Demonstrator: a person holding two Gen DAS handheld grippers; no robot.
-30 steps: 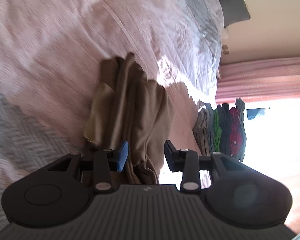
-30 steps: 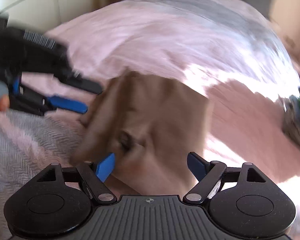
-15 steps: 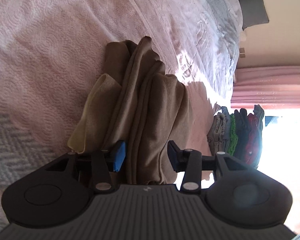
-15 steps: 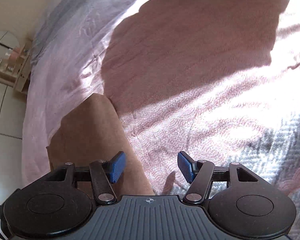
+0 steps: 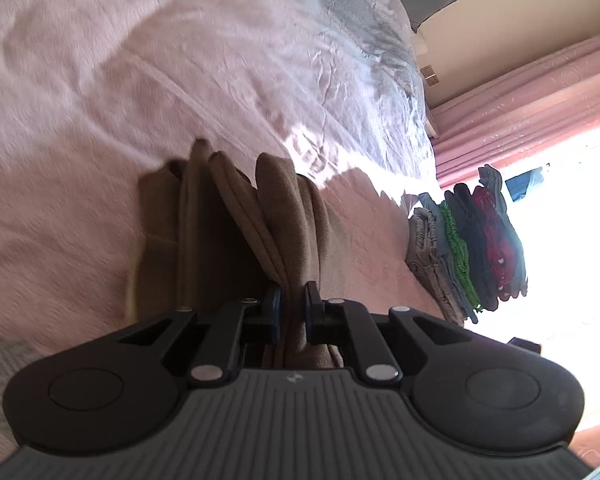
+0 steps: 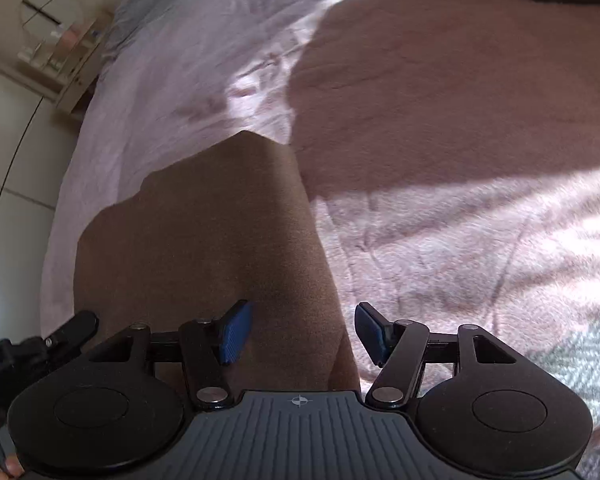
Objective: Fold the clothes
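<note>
A folded brown garment [image 5: 236, 216] lies on the pink bedspread [image 5: 100, 80]. In the left wrist view my left gripper [image 5: 293, 307] is shut on the garment's upper layers, which rise in a ridge between the blue pads. In the right wrist view the same brown garment [image 6: 204, 240] spreads flat under my right gripper [image 6: 300, 336], which is open, its left pad over the cloth and its right pad over the pink bedspread [image 6: 440, 240]. Part of the left gripper's black body [image 6: 40, 348] shows at the lower left edge.
A stack of folded clothes [image 5: 468, 248] in grey, green, dark blue and red sits on the bed to the right, by pink curtains [image 5: 520, 92]. A grey herringbone blanket [image 6: 580, 356] lies at the near right. A small shelf [image 6: 56, 56] stands beyond the bed.
My left gripper has shut on the brown garment's upper layers, which were loose between open pads before. My right gripper has moved in over the garment's near right edge and stays open.
</note>
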